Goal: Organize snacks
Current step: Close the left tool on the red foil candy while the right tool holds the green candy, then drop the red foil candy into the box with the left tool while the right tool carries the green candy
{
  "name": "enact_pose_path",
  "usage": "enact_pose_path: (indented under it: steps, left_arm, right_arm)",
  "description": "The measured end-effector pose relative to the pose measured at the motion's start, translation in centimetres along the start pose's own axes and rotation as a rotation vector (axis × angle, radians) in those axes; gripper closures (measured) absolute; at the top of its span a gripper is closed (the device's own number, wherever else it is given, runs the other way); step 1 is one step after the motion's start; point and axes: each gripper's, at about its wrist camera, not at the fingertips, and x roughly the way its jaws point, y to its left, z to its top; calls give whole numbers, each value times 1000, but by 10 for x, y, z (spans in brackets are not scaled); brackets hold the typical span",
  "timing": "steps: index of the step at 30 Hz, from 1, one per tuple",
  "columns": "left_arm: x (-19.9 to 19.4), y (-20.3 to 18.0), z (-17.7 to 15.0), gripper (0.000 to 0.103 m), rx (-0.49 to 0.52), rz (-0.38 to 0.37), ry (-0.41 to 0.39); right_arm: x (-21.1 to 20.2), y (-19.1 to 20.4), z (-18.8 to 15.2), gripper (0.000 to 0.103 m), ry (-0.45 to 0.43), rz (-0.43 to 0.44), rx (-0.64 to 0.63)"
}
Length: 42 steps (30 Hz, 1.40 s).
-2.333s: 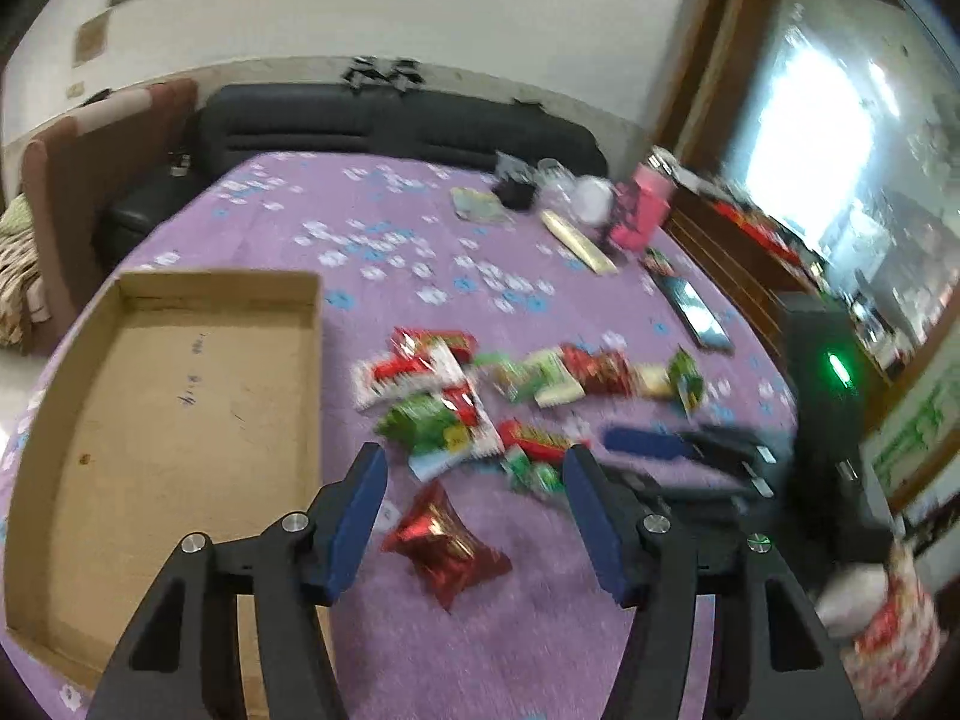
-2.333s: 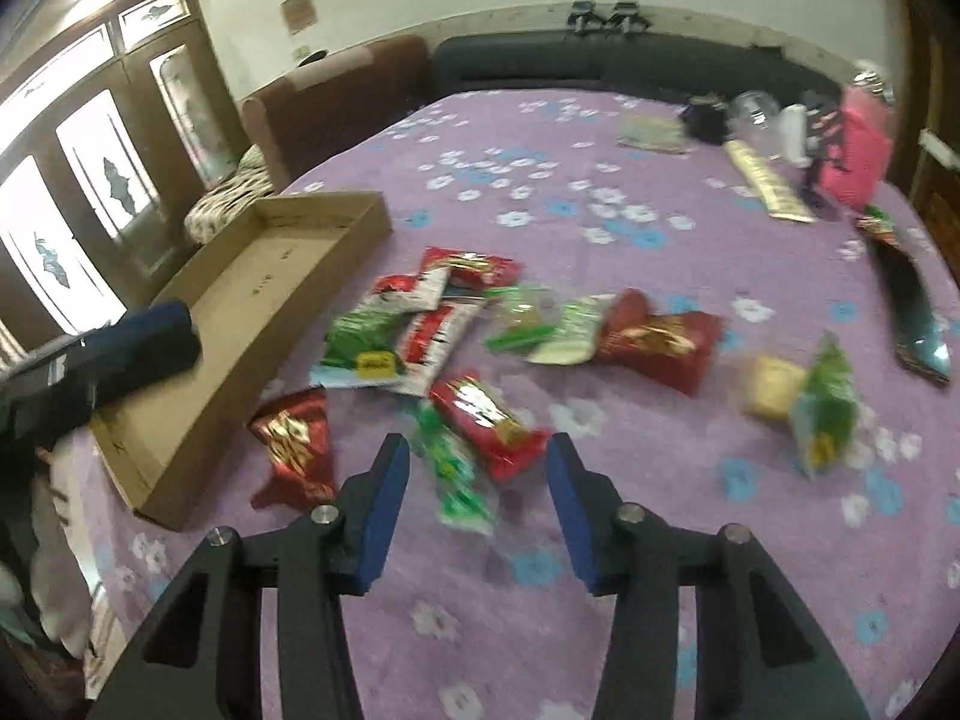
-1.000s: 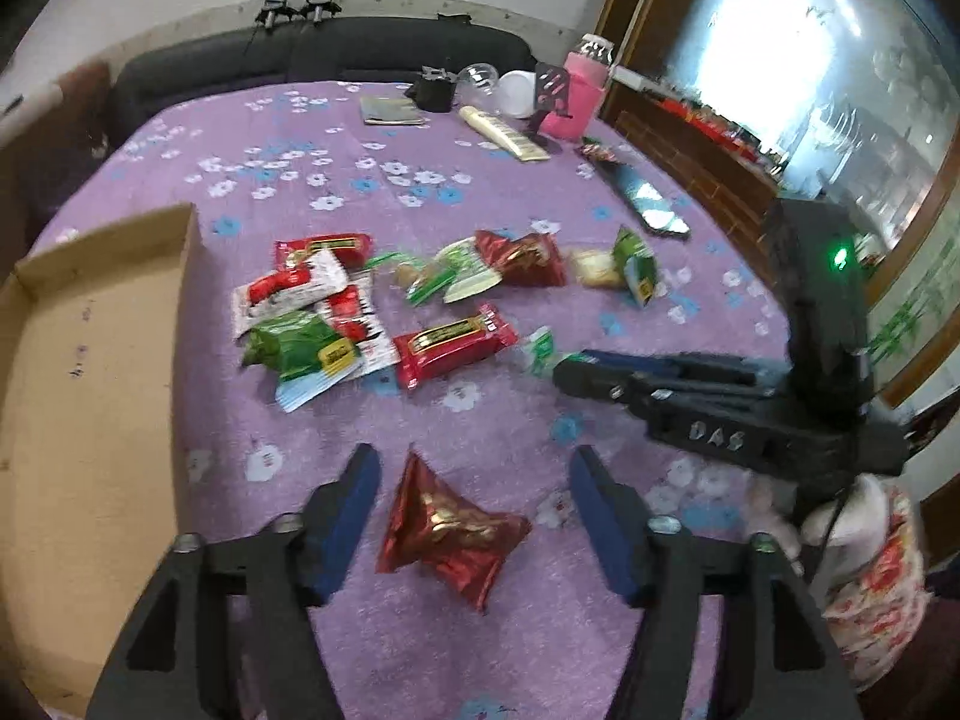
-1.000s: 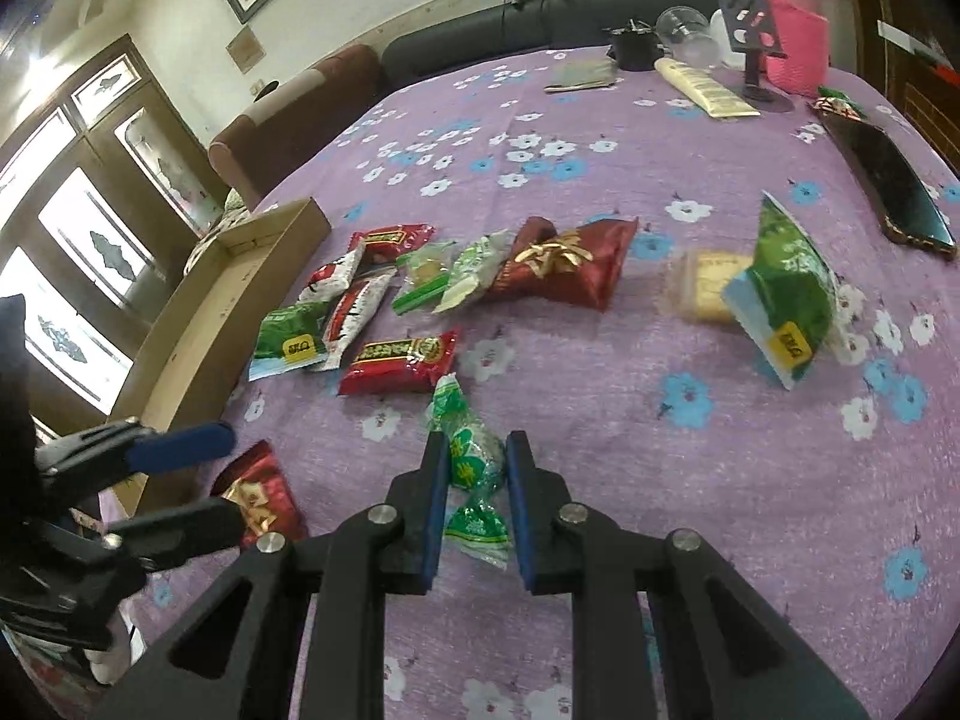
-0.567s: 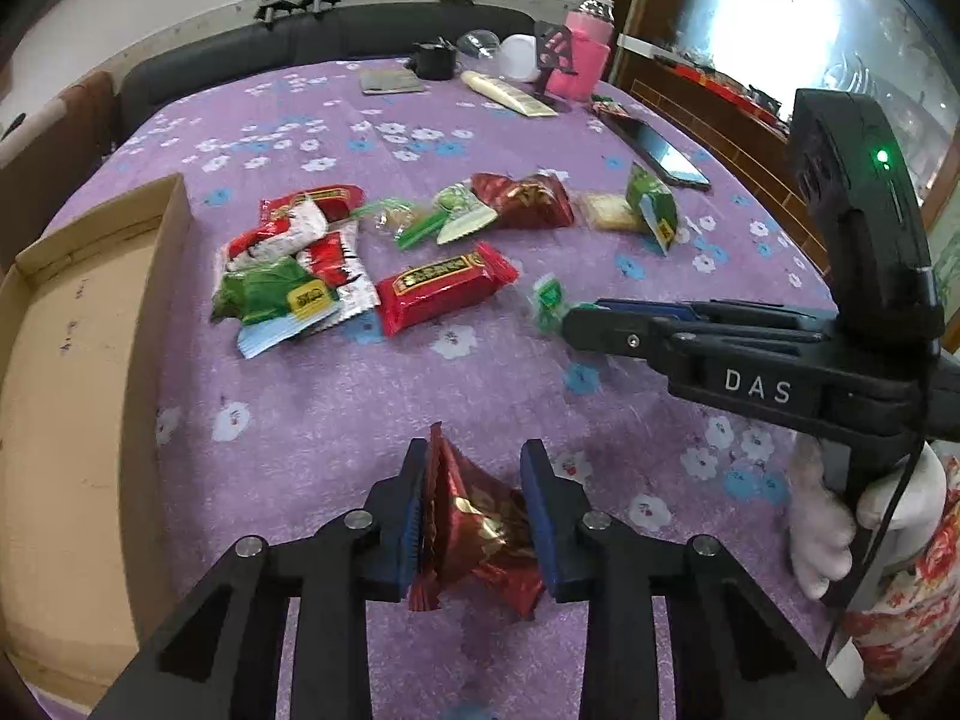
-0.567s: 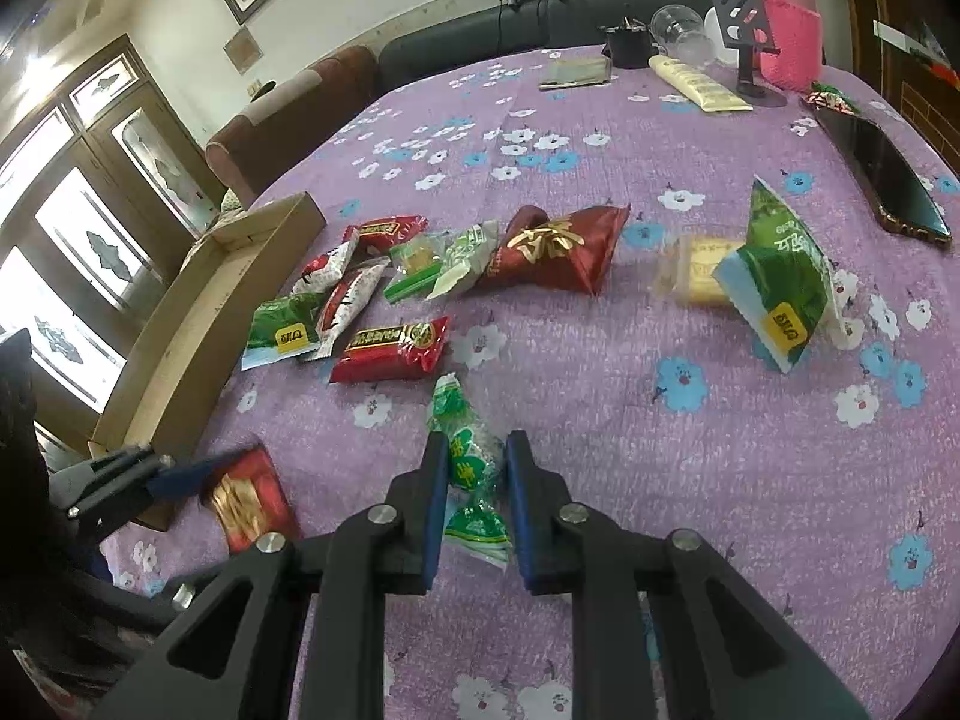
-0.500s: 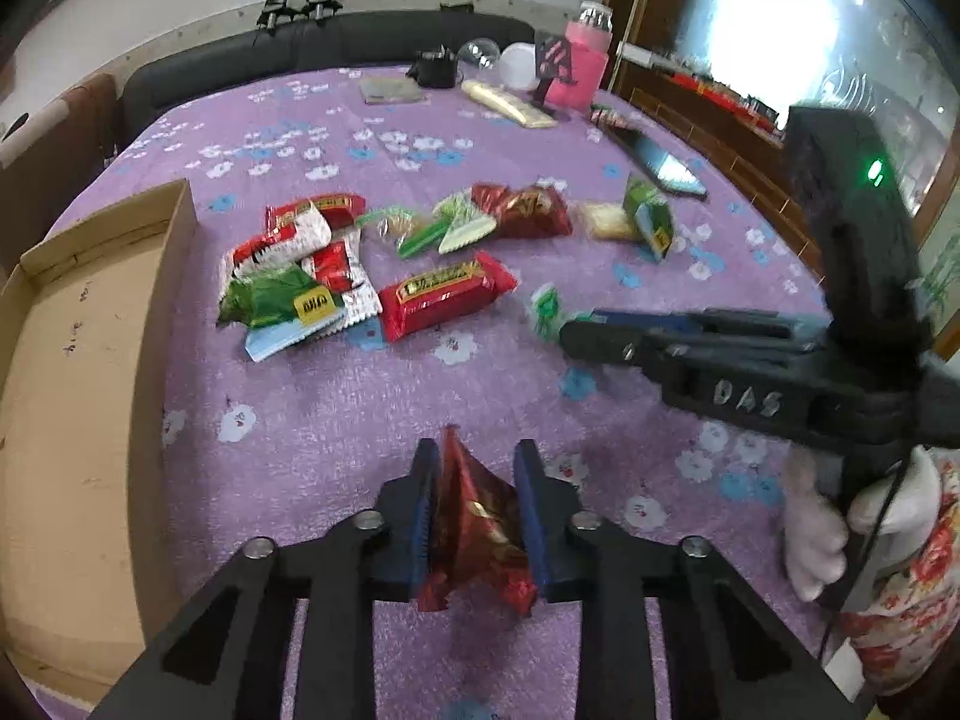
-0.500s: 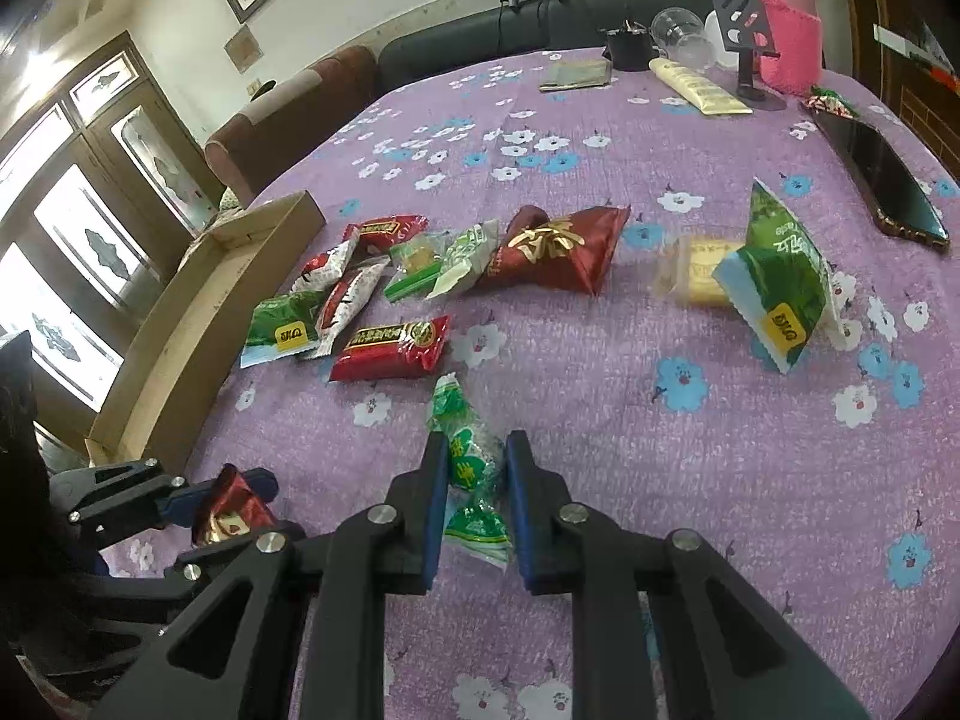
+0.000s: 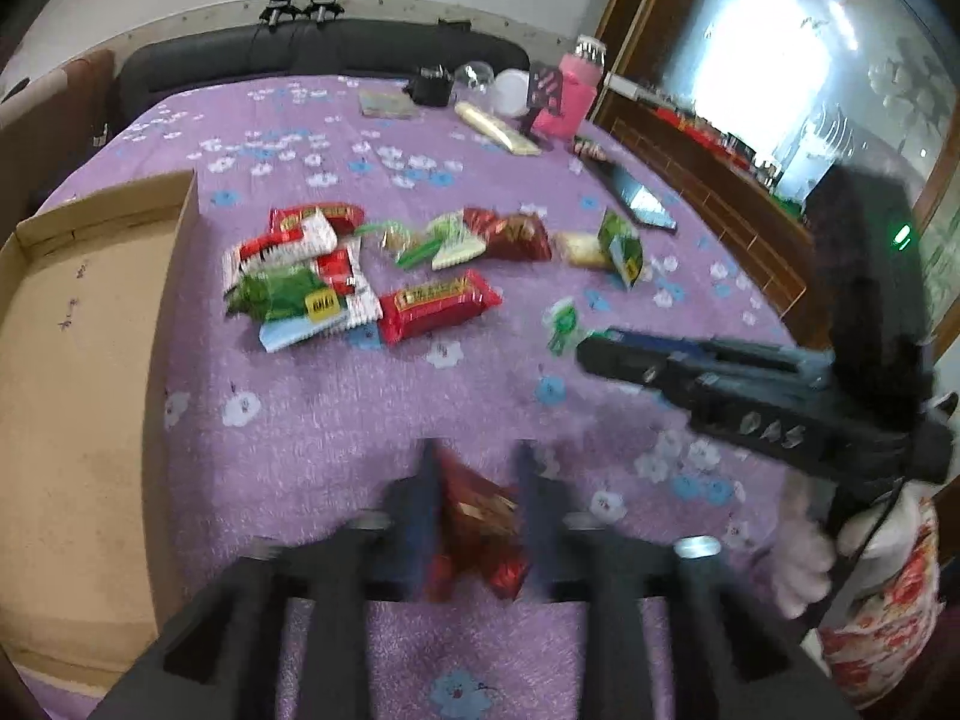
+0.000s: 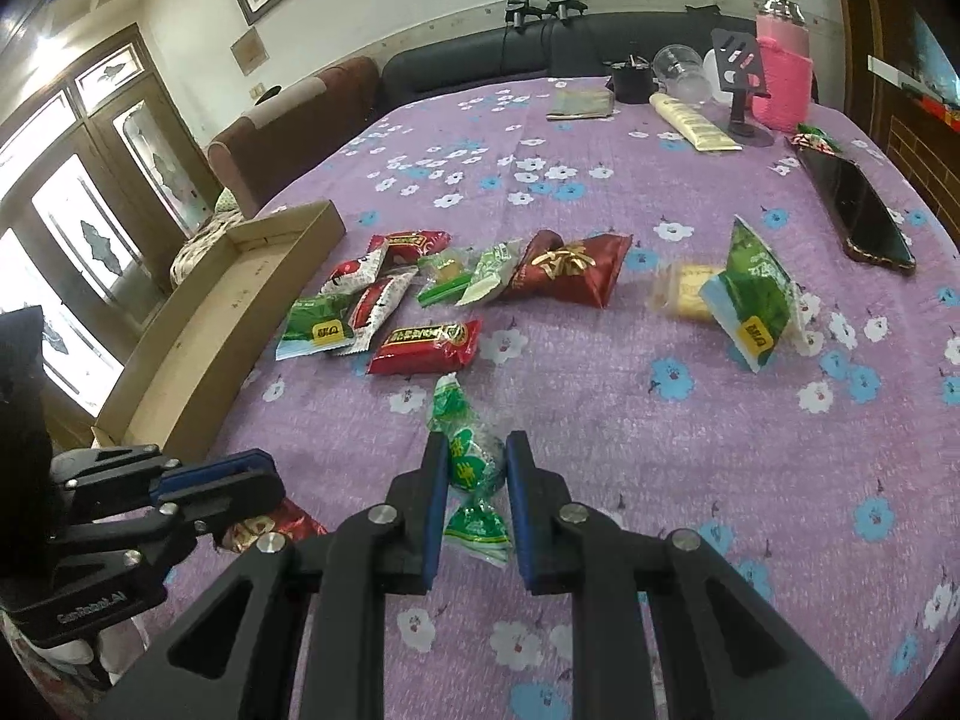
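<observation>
Left jaws: my left gripper is clamped on a red foil snack, pinched between both blue pads. That view's blurry, but the wrapper is clearly squeezed in there.
Right jaws: my right gripper is closed around a green twist-wrapped candy, one twisted end poking out ahead of the pads, the other tucked back between the fingers.
Box: the cardboard tray sits on my left side, long wall facing the snack pile.
Snack pile: a red bar packet lies closest to my right gripper, and past it is a cluster with a green packet and some red-and-white ones. A dark red pouch is further back, near the middle.
Off to the right: a green bag leans over a yellow snack.
Table: purple flowered cloth under everything. There's a phone at the right edge and a pink bottle at the far end.
</observation>
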Motion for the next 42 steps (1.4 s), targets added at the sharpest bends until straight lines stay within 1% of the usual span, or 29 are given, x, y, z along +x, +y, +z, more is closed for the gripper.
enact_pose_path:
  steps: [1, 4, 5, 6, 7, 8, 11, 13, 17, 18, 19, 21, 23, 25, 27, 28, 29, 30, 32, 33, 34, 35, 36, 38, 42]
  left_arm:
    - [3, -3, -3, 32, 10, 12, 6]
    - [9, -11, -7, 32, 31, -11, 13]
    - [12, -16, -9, 32, 43, -4, 15]
    - [15, -18, -9, 41, 52, 3, 19]
    - [20, -22, -10, 69, 67, 21, 34]
    - [24, -26, -12, 68, 85, 30, 49]
    - [19, -33, -14, 70, 128, 68, 21]
    - [15, -32, -14, 77, 119, 54, 10]
    - [-6, -19, -8, 81, 70, 23, -33]
    - [-16, -14, -5, 92, 55, 25, -56]
    - [-25, -8, -3, 97, 39, 20, -72]
    - [-41, 5, 1, 97, -1, 8, -109]
    - [-59, 22, 3, 97, -39, 20, -152]
    - [-74, 37, 2, 97, -80, 9, -184]
    - [-82, 45, -1, 97, -87, 8, -206]
    - [-82, 46, -2, 97, -85, 9, -203]
    - [-79, 45, -3, 97, -74, -2, -178]
    - [-74, 44, -5, 97, -67, -15, -152]
    - [-57, 35, -7, 85, -54, -36, -100]
    - [-48, 28, -8, 65, -47, -39, -84]
    - [-40, 23, -7, 41, -50, -34, -77]
    - [-35, 20, -7, 33, -55, -30, -73]
    - [-28, 16, -8, 27, -57, -33, -65]
    - [-11, 8, -5, 27, -40, -39, -23]
    - [22, -5, -3, 27, -3, -6, 54]
  right_arm:
    - [-2, 0, -1, 85, -3, 2, 5]
    - [-6, -1, -3, 85, -7, 8, 15]
    - [-7, -1, -4, 85, -6, 10, 18]
    - [-7, -2, -4, 85, -4, 11, 19]
    - [-7, -2, -5, 85, -3, 11, 20]
    - [-8, -1, -5, 85, -3, 10, 20]
    - [-9, 0, -6, 85, -4, 11, 19]
    - [-11, 2, -6, 85, -6, 10, 12]
    - [-16, 10, -5, 85, -13, 17, -2]
    - [-17, 14, -3, 85, -14, 21, -9]
    - [-17, 19, -1, 85, -15, 29, -19]
    - [-19, 29, 2, 85, -18, 39, -38]
    - [-18, 45, 7, 85, -23, 60, -64]
    - [-17, 57, 12, 85, -29, 73, -85]
    - [-17, 70, 17, 85, -46, 89, -98]
    - [-17, 74, 19, 85, -51, 92, -99]
    - [-16, 77, 21, 85, -52, 96, -102]
    - [-15, 78, 22, 85, -52, 97, -100]
    - [-13, 77, 22, 85, -49, 86, -94]
    - [-13, 76, 21, 85, -47, 80, -89]
    - [-13, 74, 20, 85, -44, 75, -83]
    - [-14, 71, 18, 85, -42, 69, -75]
    - [-16, 69, 16, 85, -42, 65, -71]
    - [-19, 64, 13, 85, -42, 58, -65]
    - [-26, 51, 9, 85, -53, 57, -40]
